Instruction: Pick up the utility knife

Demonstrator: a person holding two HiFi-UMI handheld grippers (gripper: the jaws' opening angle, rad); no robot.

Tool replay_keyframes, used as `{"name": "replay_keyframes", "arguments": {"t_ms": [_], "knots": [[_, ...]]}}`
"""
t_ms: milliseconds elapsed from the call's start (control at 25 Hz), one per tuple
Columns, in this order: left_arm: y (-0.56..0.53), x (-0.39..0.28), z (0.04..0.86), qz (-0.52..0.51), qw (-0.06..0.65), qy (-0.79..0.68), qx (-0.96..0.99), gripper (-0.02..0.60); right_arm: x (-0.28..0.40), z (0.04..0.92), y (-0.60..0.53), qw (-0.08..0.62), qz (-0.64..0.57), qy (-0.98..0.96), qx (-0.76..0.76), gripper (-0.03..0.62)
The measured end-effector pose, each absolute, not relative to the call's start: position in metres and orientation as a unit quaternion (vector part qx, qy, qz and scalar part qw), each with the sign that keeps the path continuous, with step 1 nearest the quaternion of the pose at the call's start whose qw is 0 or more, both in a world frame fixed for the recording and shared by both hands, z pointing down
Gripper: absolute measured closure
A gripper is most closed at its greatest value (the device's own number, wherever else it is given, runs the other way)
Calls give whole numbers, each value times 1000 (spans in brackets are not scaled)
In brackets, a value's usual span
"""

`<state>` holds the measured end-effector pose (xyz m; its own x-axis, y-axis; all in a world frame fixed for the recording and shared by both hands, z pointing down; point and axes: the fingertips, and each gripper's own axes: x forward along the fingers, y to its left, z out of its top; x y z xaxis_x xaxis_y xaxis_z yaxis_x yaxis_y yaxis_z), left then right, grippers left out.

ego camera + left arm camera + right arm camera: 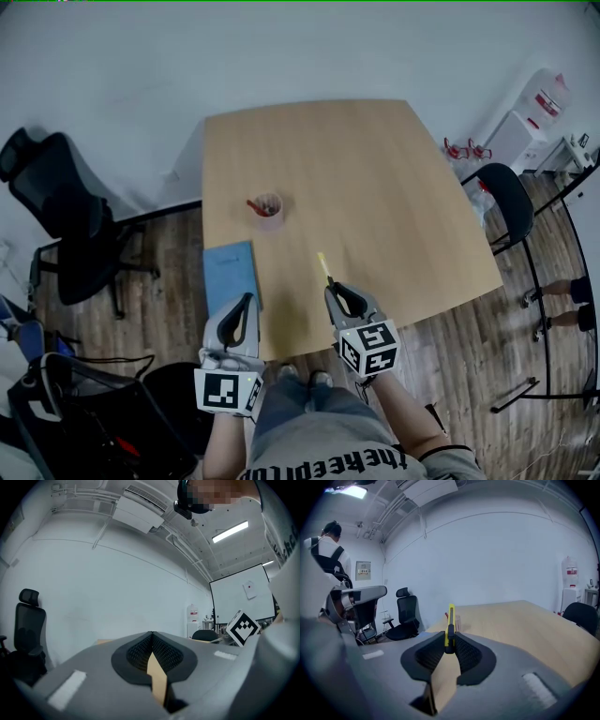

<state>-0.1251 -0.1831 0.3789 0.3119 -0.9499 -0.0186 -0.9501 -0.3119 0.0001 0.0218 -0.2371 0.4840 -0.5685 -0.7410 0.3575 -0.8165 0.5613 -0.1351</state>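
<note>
A yellow utility knife (324, 266) is clamped in my right gripper (332, 286), and its free end sticks out forward over the wooden table (375, 178). In the right gripper view the utility knife (450, 625) stands on edge between the black pads, raised above the tabletop. My left gripper (246, 302) hovers near the table's front edge beside a blue notebook (231, 274). In the left gripper view the left gripper (153, 641) has its pads pressed together with nothing between them.
A clear cup (267, 208) with a red-handled thing in it stands on the table's left part. A black office chair (66, 225) sits to the left, another chair (506, 202) to the right. A water dispenser (534, 117) stands far right.
</note>
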Motion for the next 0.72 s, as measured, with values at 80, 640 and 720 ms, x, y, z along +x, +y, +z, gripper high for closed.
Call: {"name": "replay_keyframes", "arguments": {"t_ms": [80, 640, 720], "knots": [[-182, -124, 378, 8, 6, 587, -810, 561, 22, 475, -235, 122, 135, -877, 444, 526], [-186, -112, 379, 11, 12, 585, -811, 561, 25, 428, -225, 75, 72, -894, 435, 526], [-187, -111, 380, 10, 13, 584, -811, 561, 26, 425, -225, 69, 67, -895, 436, 526]]}}
